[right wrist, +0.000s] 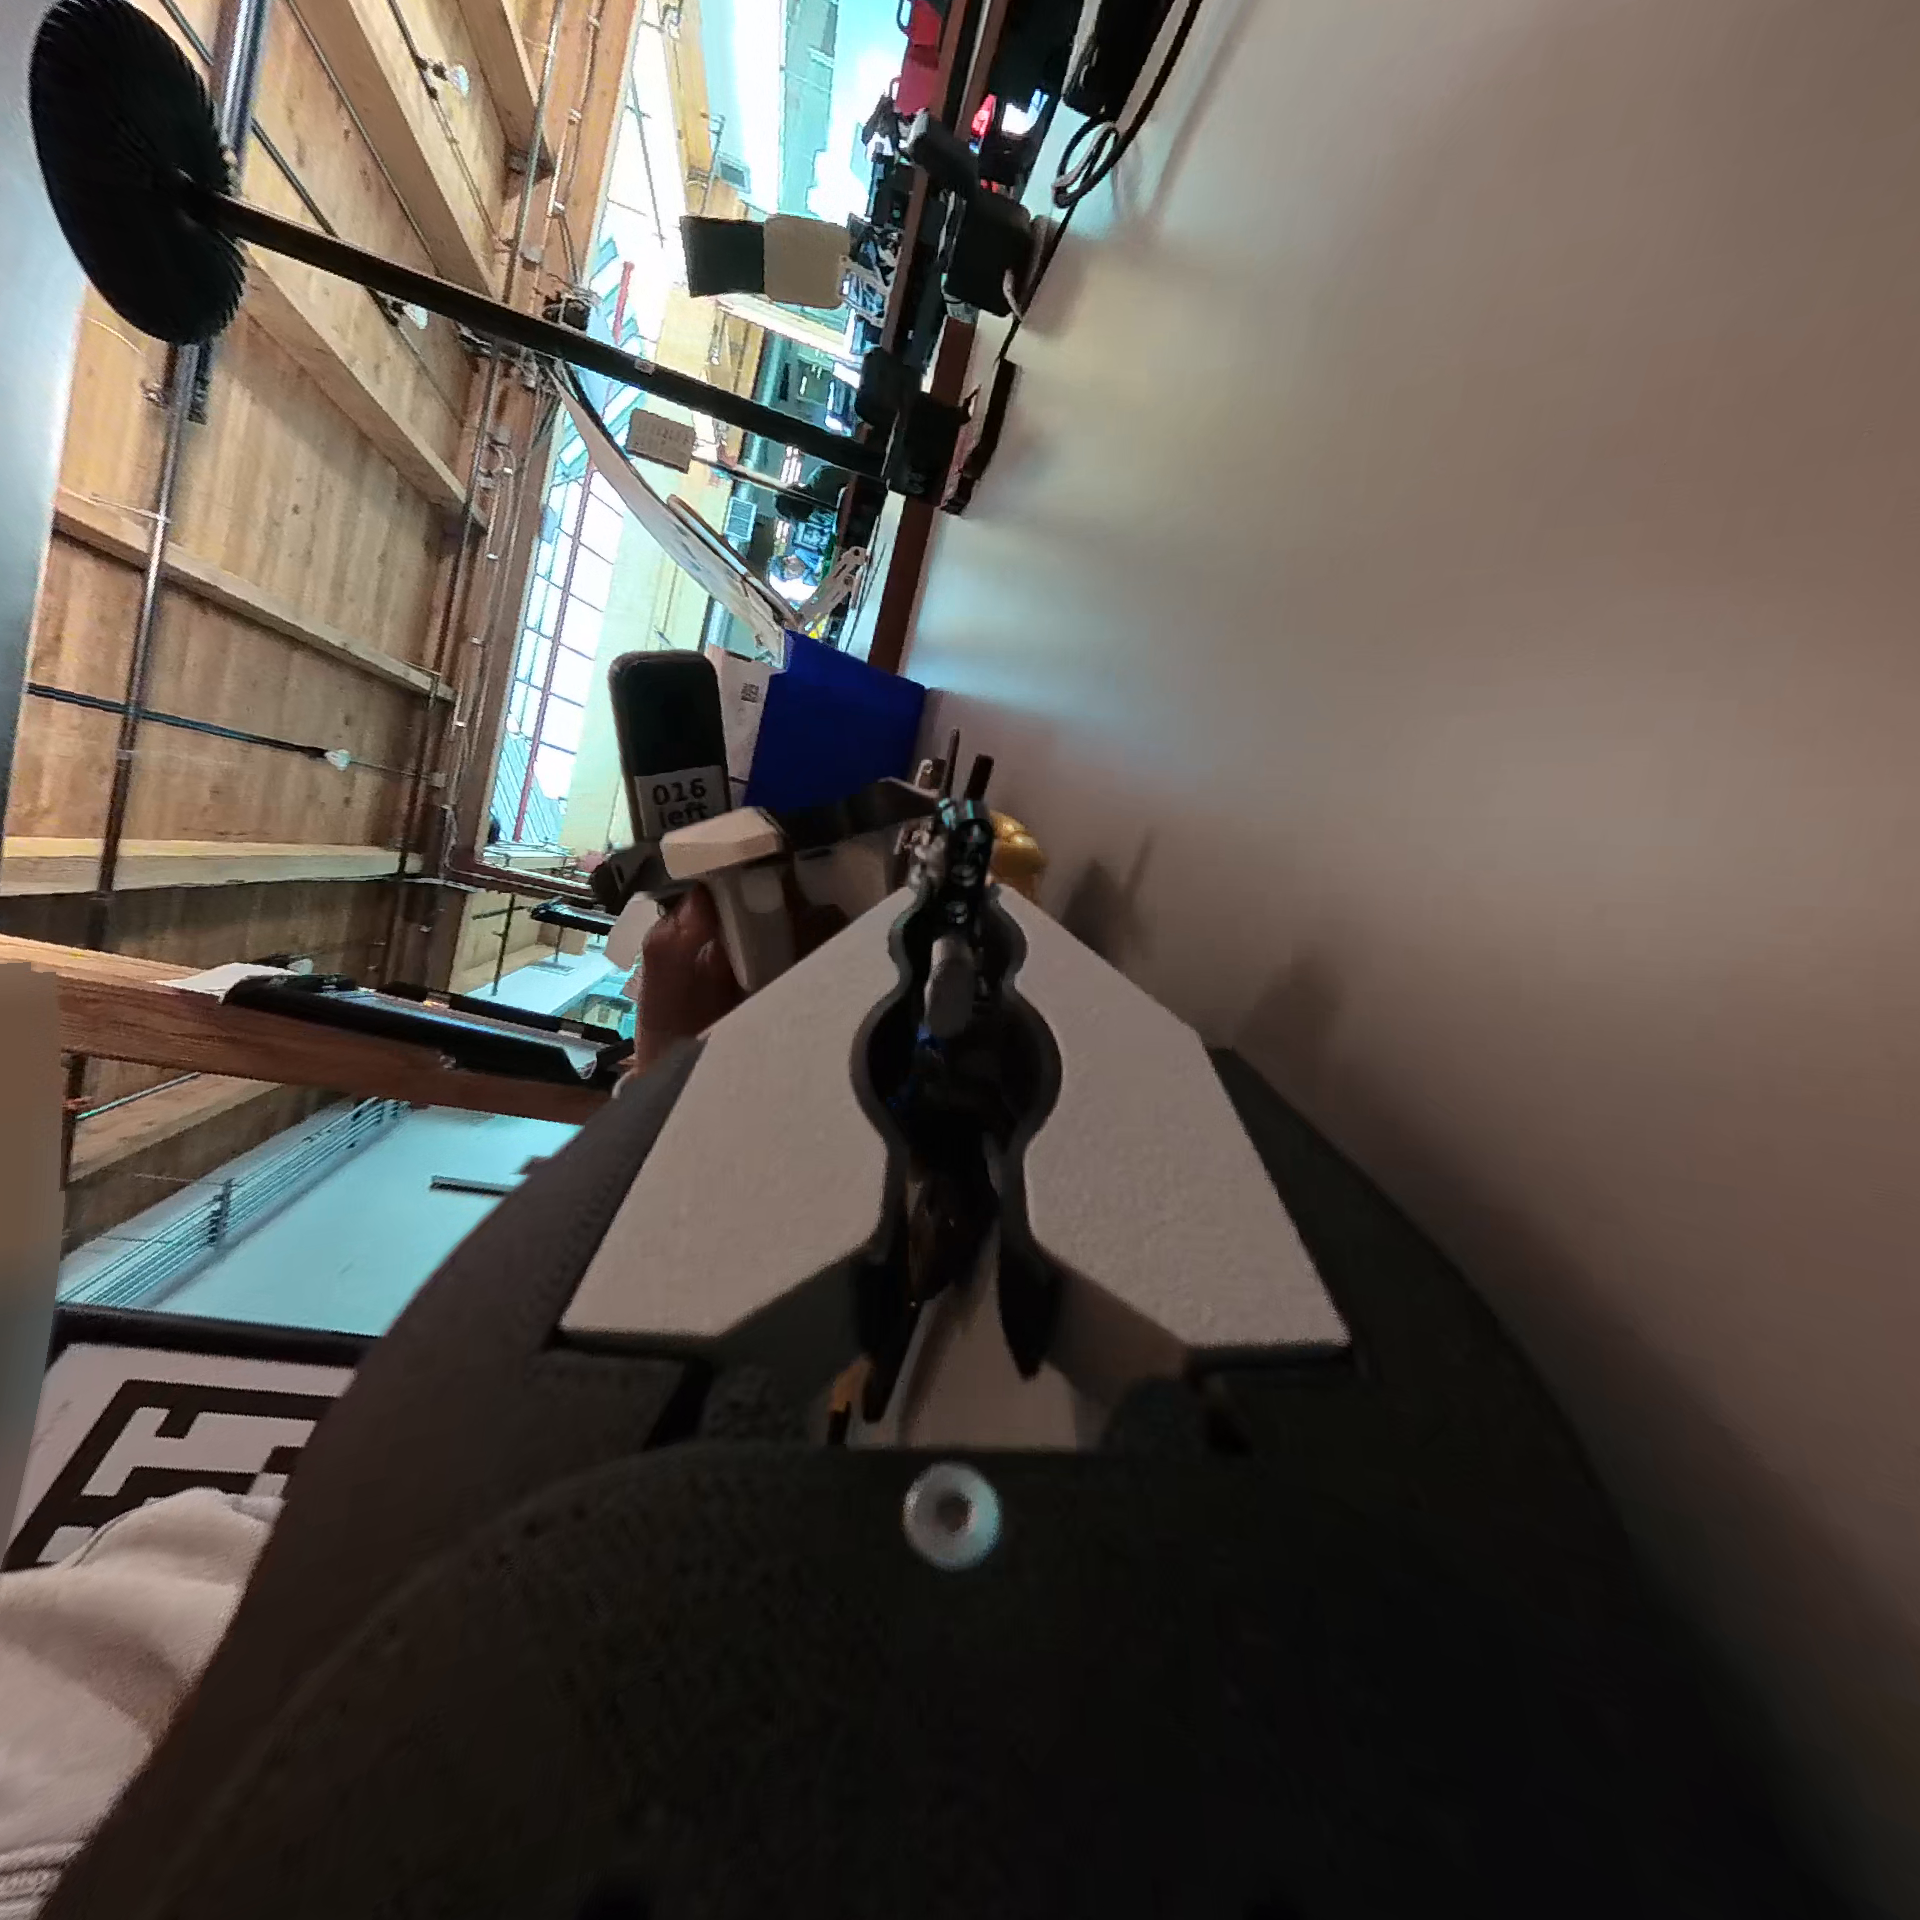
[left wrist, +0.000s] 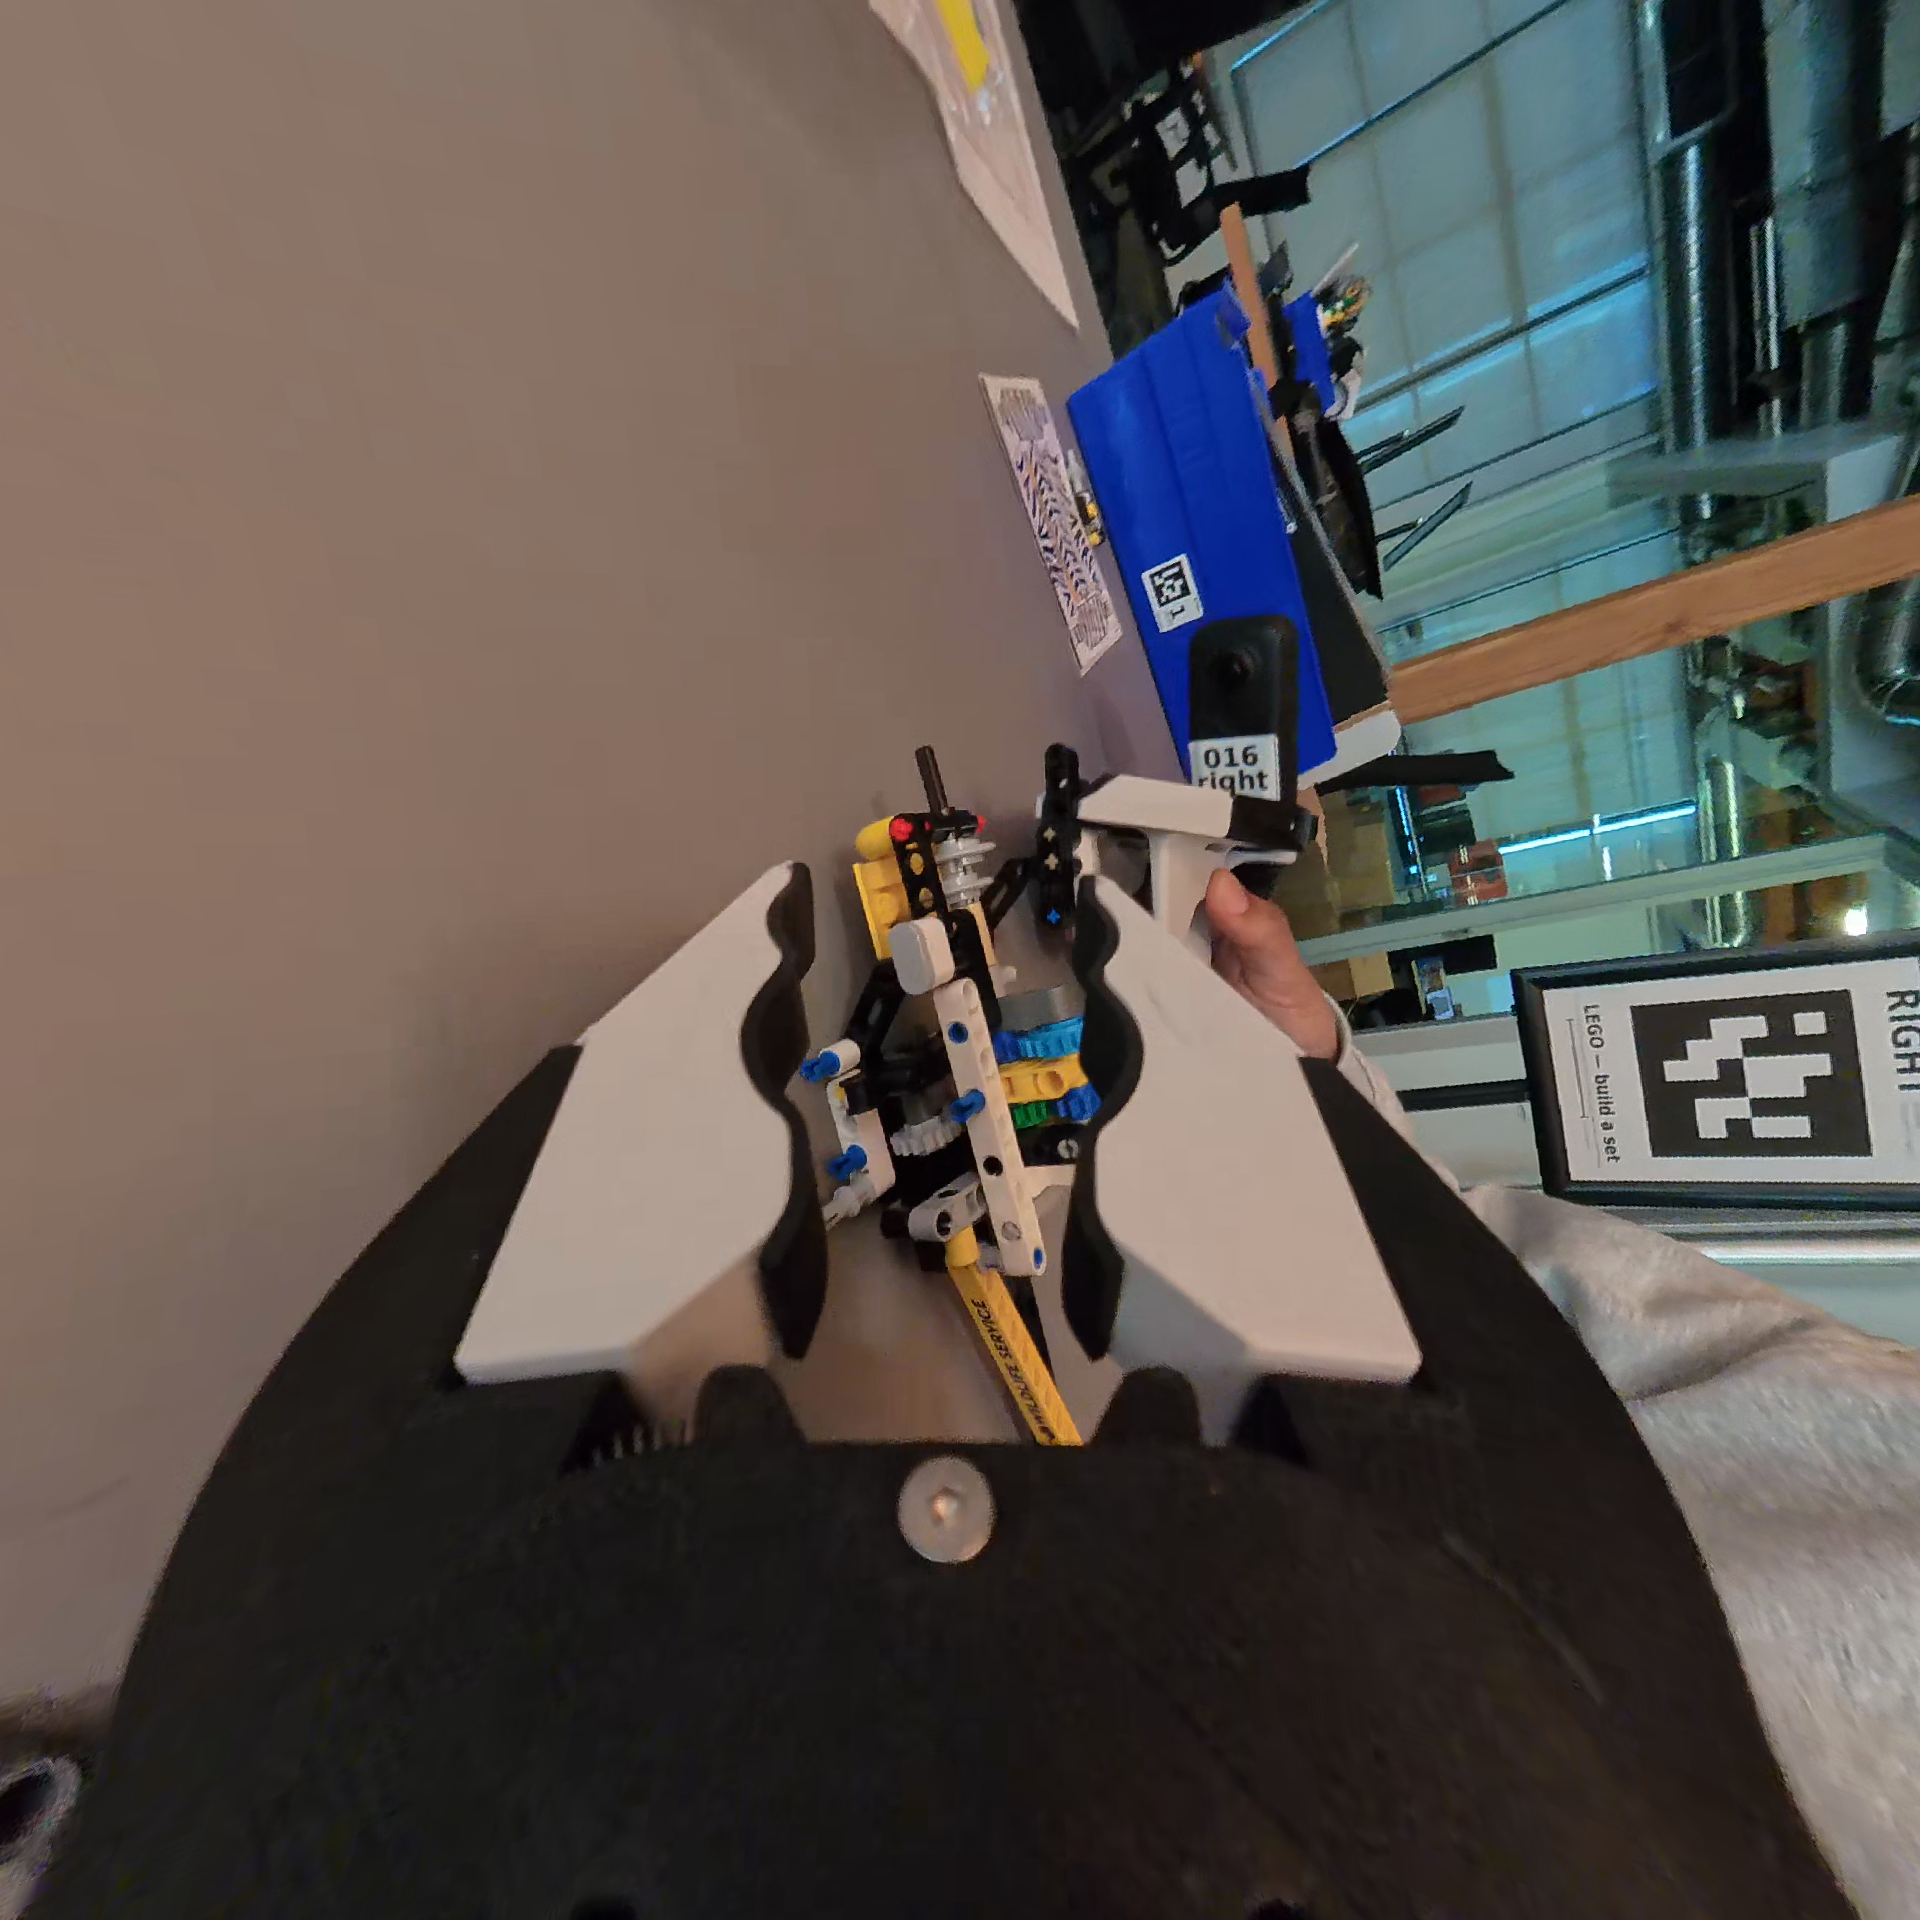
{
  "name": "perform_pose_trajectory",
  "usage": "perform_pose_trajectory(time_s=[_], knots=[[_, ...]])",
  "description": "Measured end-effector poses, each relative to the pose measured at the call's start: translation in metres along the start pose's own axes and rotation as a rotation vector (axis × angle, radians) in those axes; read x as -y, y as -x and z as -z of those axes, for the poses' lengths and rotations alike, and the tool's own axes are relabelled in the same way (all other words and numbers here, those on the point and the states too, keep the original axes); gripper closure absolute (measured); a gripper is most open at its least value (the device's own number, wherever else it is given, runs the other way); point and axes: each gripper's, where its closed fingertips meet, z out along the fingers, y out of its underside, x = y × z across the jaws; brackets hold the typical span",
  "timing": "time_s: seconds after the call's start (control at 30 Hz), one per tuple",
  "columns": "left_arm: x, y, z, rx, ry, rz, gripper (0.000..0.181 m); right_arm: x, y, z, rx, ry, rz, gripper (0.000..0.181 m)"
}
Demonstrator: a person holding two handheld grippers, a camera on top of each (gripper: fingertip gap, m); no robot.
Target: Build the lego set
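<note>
Currently, left claw [left wrist: 940, 1049] grips the lego assembly [left wrist: 951, 1039]; right claw [right wrist: 954, 935] clamps a black beam [right wrist: 961, 862] above the desk [left wrist: 416, 520].

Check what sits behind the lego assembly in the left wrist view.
Behind the lego assembly: the right gripper pinching a black beam, then a blue box. The box's contents are mostly hidden.

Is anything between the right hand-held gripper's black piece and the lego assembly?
Nothing visible. The right hand-held gripper brings its black beam piece beside the yellow, black and white lego assembly, which the left hand-held gripper straddles.
</note>
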Motion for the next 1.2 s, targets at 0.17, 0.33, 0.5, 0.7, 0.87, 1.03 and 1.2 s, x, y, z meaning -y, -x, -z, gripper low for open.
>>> perform_pose_trajectory(time_s=[0.17, 0.33, 0.5, 0.7, 0.87, 1.03, 1.2], knots=[[0.010, -0.008, 0.006, -0.033, -0.056, -0.027, 0.133, -0.007, -0.001, 0.019, -0.038, 0.002, 0.051, 0.174], [0.019, -0.015, 0.012, -0.033, -0.118, -0.077, 0.133, -0.021, -0.001, 0.037, -0.101, 0.035, 0.156, 0.172], [0.016, -0.023, 0.017, 0.019, -0.179, -0.153, 0.135, -0.040, -0.009, 0.050, -0.261, 0.124, 0.372, 0.163], [0.007, -0.034, 0.038, 0.037, -0.380, -0.244, 0.139, -0.053, -0.010, 0.067, -0.330, 0.161, 0.529, 0.153], [0.011, -0.045, 0.057, -0.080, -0.488, -0.211, 0.140, -0.048, 0.009, 0.086, -0.221, 0.086, 0.562, 0.143], [0.012, -0.040, 0.057, -0.059, -0.489, -0.250, 0.140, -0.049, 0.028, 0.101, -0.251, 0.055, 0.947, 0.148], [0.013, -0.036, 0.050, -0.081, -0.460, -0.248, 0.140, -0.059, 0.004, 0.089, -0.544, 0.168, 1.560, 0.159]])
